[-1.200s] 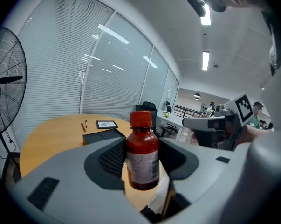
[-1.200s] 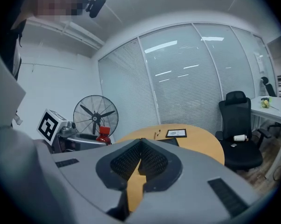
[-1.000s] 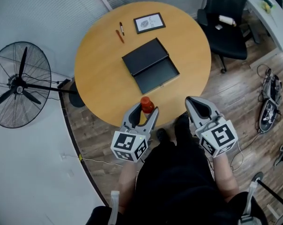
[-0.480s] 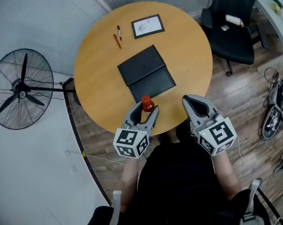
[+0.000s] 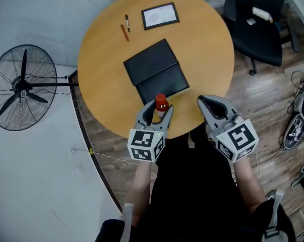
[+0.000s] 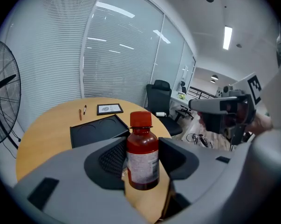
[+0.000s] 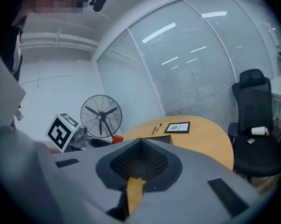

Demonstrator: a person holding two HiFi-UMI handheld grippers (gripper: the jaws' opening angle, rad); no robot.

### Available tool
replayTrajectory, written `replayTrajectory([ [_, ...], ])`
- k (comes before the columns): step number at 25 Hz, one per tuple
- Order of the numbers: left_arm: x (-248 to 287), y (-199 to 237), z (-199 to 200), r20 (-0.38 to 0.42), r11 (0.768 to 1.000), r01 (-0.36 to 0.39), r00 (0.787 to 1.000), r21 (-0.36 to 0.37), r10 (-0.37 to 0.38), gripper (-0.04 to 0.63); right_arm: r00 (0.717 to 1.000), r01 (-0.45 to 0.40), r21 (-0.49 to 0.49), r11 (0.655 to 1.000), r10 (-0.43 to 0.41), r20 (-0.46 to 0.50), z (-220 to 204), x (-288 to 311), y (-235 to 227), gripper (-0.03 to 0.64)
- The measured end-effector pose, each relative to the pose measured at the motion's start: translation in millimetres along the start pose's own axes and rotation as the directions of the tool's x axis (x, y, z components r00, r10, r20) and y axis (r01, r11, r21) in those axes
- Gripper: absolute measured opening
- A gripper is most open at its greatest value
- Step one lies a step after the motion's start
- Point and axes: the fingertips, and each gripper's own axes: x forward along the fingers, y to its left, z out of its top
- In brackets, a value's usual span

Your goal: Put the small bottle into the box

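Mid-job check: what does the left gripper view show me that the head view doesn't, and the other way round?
Only the left gripper view: the small bottle side-on, with its white label, and the left gripper with its jaws closed against the bottle's sides.
Only the head view: the whole round table from above and the left gripper's marker cube.
Both: the red-capped bottle, open black box, pens, framed picture, chair, fan.

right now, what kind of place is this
Probably an office meeting room: a round wooden table, a black swivel chair beside it, and glass partitions with blinds under ceiling strip lights.
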Motion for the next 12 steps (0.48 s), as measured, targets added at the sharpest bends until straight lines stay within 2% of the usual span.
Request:
replayTrajectory([
  [6, 16, 10, -10, -0.023, 0.998, 0.032, 0.999, 0.062, -0.031, 0.212, 0.999, -0.006, -0.001, 1.0, 0.006, -0.039, -10, 15, 0, 0.011],
  [12, 41, 23, -15, -0.063, 0.994, 0.062, 0.996, 0.091, -0.056, 0.212, 0.997, 0.048, -0.011, 0.999, -0.049, -0.056, -9, 21, -6, 0.011],
])
